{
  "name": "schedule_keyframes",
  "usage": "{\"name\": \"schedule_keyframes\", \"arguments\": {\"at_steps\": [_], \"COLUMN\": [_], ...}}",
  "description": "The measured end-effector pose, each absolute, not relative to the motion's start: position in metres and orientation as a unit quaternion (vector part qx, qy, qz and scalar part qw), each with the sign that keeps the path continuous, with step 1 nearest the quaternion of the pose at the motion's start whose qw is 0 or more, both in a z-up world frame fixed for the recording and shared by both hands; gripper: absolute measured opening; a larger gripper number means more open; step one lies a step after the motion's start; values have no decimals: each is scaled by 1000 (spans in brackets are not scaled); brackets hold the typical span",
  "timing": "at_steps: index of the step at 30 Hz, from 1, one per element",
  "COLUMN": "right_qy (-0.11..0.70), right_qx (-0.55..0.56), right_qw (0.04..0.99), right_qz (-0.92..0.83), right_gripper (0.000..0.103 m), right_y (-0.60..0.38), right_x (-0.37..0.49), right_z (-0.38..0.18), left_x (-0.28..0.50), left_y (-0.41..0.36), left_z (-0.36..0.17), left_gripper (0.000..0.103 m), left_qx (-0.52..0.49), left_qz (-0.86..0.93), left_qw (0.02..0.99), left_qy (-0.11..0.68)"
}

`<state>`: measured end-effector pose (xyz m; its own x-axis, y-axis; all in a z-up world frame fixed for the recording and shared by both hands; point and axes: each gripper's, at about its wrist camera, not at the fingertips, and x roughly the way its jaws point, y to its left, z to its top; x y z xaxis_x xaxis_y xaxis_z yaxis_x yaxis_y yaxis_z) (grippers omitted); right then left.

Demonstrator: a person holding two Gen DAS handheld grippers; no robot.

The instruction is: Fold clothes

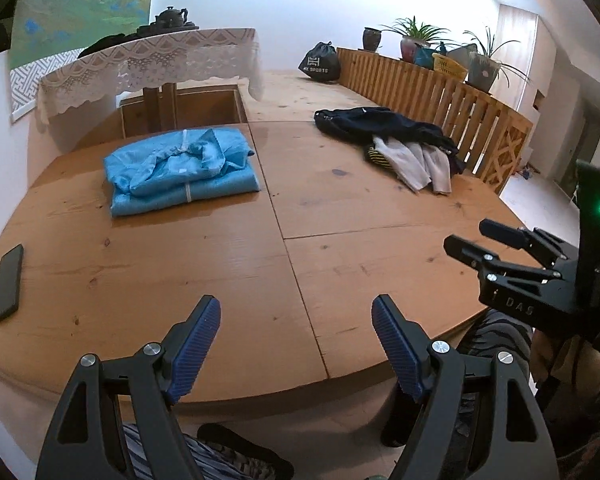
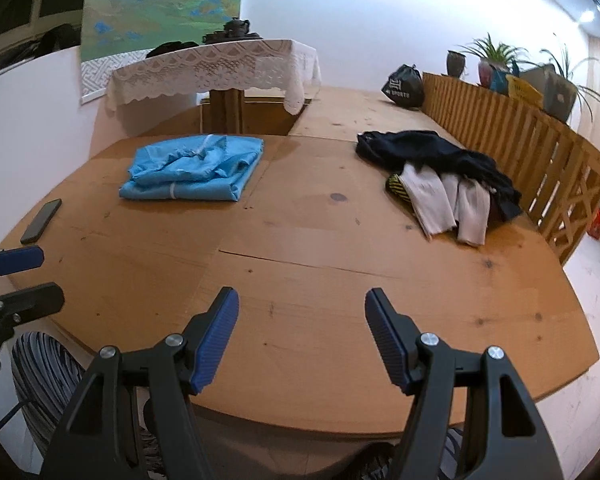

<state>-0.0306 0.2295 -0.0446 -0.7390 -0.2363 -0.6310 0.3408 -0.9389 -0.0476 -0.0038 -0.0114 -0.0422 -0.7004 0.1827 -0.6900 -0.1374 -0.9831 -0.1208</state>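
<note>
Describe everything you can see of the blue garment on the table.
The blue garment is light blue, thin, slightly shiny fabric, folded into a rough rectangle with a crumpled top layer and a white strip across its front edge. It lies flat on the wooden table, far left, beyond the black phone. Nothing touches it but the table.

Wood platform point(image 2: 320, 272): folded blue garment point(image 2: 192, 170), unfolded clothes pile point(image 2: 440, 176), phone point(image 2: 41, 221), black bag point(image 2: 404, 86).

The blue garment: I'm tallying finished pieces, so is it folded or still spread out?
Folded. The blue garment lies as a compact stacked rectangle on the wooden table, layered edges showing along its front, collar bunched on top.
</note>
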Motion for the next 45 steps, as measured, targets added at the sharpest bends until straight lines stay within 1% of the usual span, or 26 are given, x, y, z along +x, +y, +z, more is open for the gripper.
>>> {"name": "schedule_keyframes", "arguments": {"at_steps": [6, 10, 14, 24, 38, 45], "right_qy": [84, 87, 91, 113, 112, 111], "right_qx": [312, 300, 296, 286, 294, 297], "right_qw": [154, 155, 164, 215, 216, 216], "right_qz": [-934, -937, -936, -927, -924, -923], "right_gripper": [65, 65, 65, 65, 65, 65], "right_y": [232, 230, 226, 197, 196, 195], "right_x": [-28, -25, -22, -14, -17, -18], "right_z": [-36, -29, -25, -23, -28, -31], "left_x": [-1, 4, 5, 16, 19, 17], "left_y": [-7, 0, 2, -13, -28, -27], "left_z": [-24, -17, -17, -18, -19, -22], "left_gripper": [77, 80, 81, 81, 81, 81], "left_qx": [-349, -337, -336, -333, -328, -334], "left_qz": [934, 938, 939, 942, 943, 941], "left_qw": [76, 78, 71, 33, -50, -58], "left_qy": [-13, 2, 10, -3, -17, -14]}}
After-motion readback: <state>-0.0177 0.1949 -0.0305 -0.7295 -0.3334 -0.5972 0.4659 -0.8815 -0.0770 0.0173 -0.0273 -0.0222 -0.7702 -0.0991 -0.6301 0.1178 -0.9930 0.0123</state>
